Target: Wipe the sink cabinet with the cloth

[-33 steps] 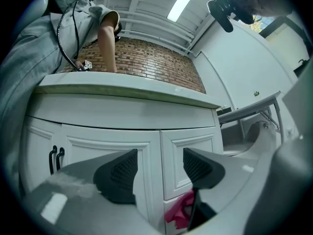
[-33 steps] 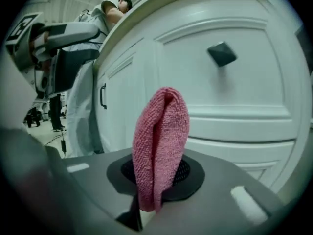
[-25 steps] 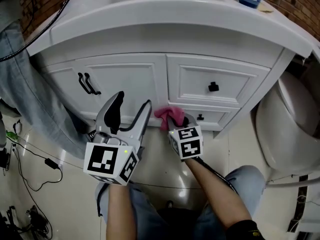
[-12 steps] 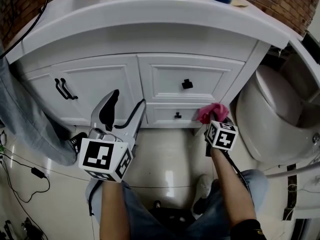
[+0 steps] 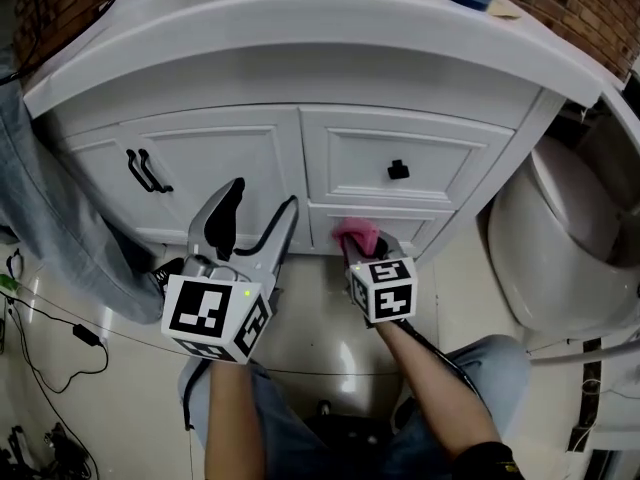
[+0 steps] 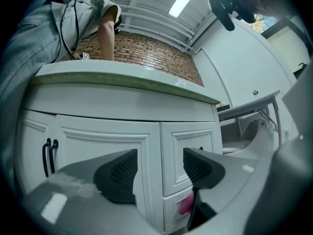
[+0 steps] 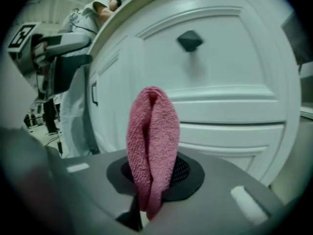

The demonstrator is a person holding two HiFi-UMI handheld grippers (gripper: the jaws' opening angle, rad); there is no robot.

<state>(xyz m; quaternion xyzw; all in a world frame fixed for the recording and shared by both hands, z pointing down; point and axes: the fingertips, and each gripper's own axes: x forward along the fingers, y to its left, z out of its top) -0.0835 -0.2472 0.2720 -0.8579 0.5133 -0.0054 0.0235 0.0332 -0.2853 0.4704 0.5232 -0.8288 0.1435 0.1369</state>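
My right claw (image 7: 152, 180): clamped on cloth (image 5: 357, 235).
Cloth: at lower drawer (image 5: 412, 228), left end.
Change: swept back from its right end; I judge the wiping is mid-pass.
My left claw (image 5: 262, 206): wide, empty.

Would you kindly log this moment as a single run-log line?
phase: wiping | right tool: shut on pink cloth, at lower drawer front | left tool: open, empty, facing cabinet door

Open floor (image 5: 318, 316) fronts the sink cabinet (image 5: 232, 160), hemmed by a toilet (image 5: 560, 258) right and a trouser leg (image 5: 60, 218) left.
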